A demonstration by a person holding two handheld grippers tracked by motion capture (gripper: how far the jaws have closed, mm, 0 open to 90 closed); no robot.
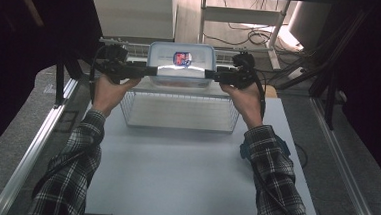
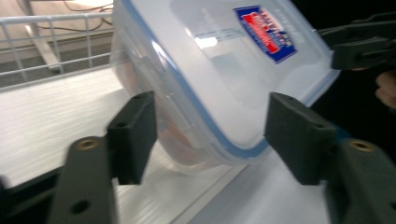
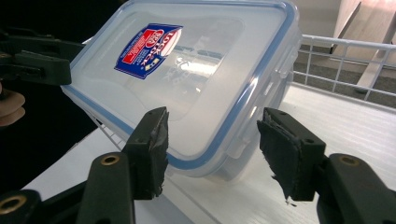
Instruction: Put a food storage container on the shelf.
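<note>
the left tool (image 1: 148,71) pinches the left end of the box (image 1: 181,66), its jaws astride the blue-rimmed lid edge; the right tool (image 1: 211,75) pinches the right end the same way. in the left tool's view the pads sit against the box corner, though contact is hard to judge. the box hangs tilted between both hands, above the far side of the wire basket (image 1: 177,124) on the tabletop (image 1: 174,176).

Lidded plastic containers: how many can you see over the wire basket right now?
1. A clear rectangular plastic container with a blue-rimmed lid and red-and-blue label sits between the left claw and right claw, above the white wire basket. Its contents aren't clear; nothing else matching shows.
</note>
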